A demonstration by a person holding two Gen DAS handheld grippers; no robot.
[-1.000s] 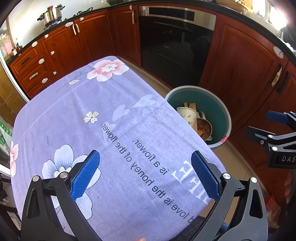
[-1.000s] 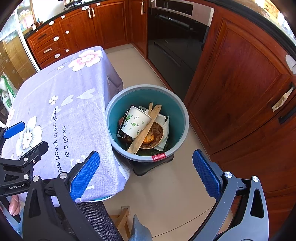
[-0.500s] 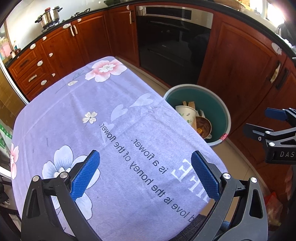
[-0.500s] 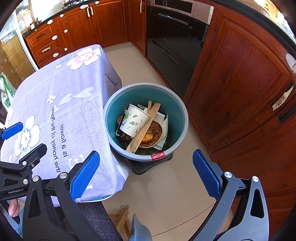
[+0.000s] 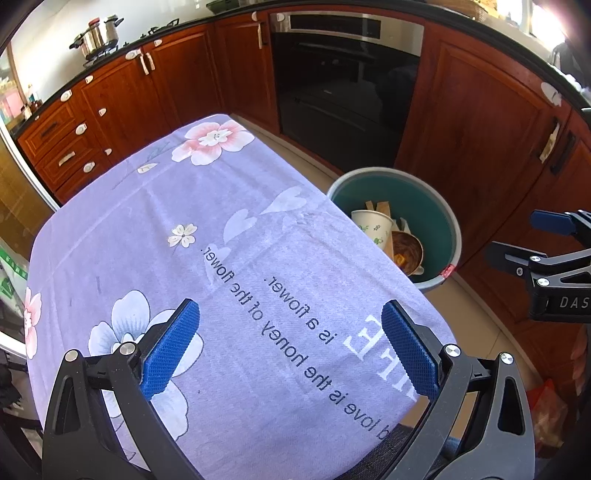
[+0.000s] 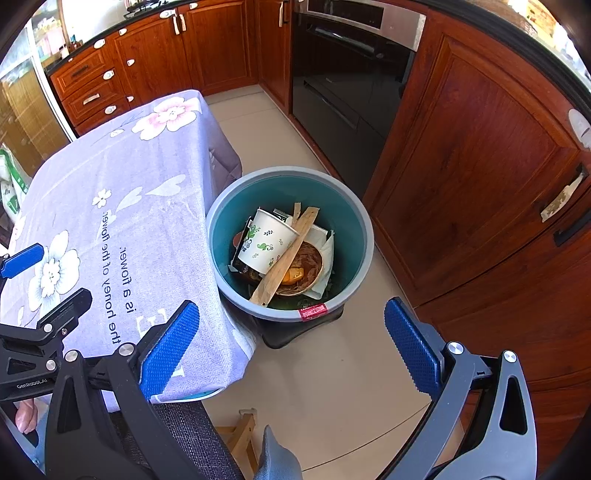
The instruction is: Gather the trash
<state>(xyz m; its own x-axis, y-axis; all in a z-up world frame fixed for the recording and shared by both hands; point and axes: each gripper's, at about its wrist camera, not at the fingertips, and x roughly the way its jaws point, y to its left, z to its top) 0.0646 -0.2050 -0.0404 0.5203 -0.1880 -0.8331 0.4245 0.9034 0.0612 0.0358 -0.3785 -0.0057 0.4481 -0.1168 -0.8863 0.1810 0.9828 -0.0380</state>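
**Trash in bin, both grippers empty**

Trash sits in the teal bin [image 6: 360,236] on the floor, just right of the table's right edge, w/ wood cabinets [image 6: 480,155] and a black oven [image 6: 343,85] beyond. Inside: a paper cup [image 6: 267,242] w/ green print lying tilted, a wooden stick [image 6: 286,256] leaning across it, a brown bowl [image 6: 312,267] w/ orange scraps, white paper under that.

Right gripper [image 6: 291,347] hangs above the floor, near side of the bin, blue pads spread wide, nothing between them. Bin is ahead of it, roughly centred, well apart from the pads.

Left gripper [image 5: 290,349] is over the purple flowered tablecloth [image 5: 184,206], also wide open and holding nothing. From its view the bin [image 5: 437,210] lies far right, partly hidden by the table edge; cup [image 5: 373,225] and bowl [image 5: 408,251] visible. Cloth surface ahead of the left pads shows only print and flowers. Pot [image 5: 98,35] on the far-left counter.
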